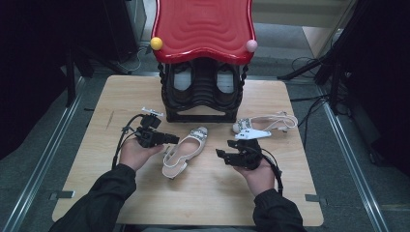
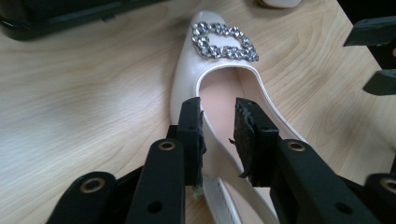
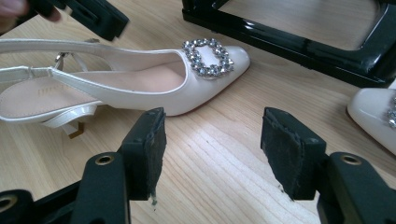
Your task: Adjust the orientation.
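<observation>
A white slingback shoe (image 1: 185, 149) with a crystal buckle (image 2: 224, 42) lies on its sole in the middle of the wooden table (image 1: 145, 198), toe toward the rack. My left gripper (image 1: 169, 139) is at the shoe's left side. In the left gripper view, the left gripper (image 2: 218, 116) straddles the shoe's (image 2: 187, 74) side rim, with a gap still showing between the jaws. My right gripper (image 1: 222, 154) hovers to the right of the shoe (image 3: 140, 79). In its own view the right gripper (image 3: 210, 140) is open wide over bare wood.
A second matching shoe (image 1: 263, 123) lies at the back right, its toe (image 3: 373, 112) near the rack. The black shoe rack (image 1: 203, 92) with a red top (image 1: 203, 26) stands at the back centre and holds dark shoes. Cables trail on the floor to the right.
</observation>
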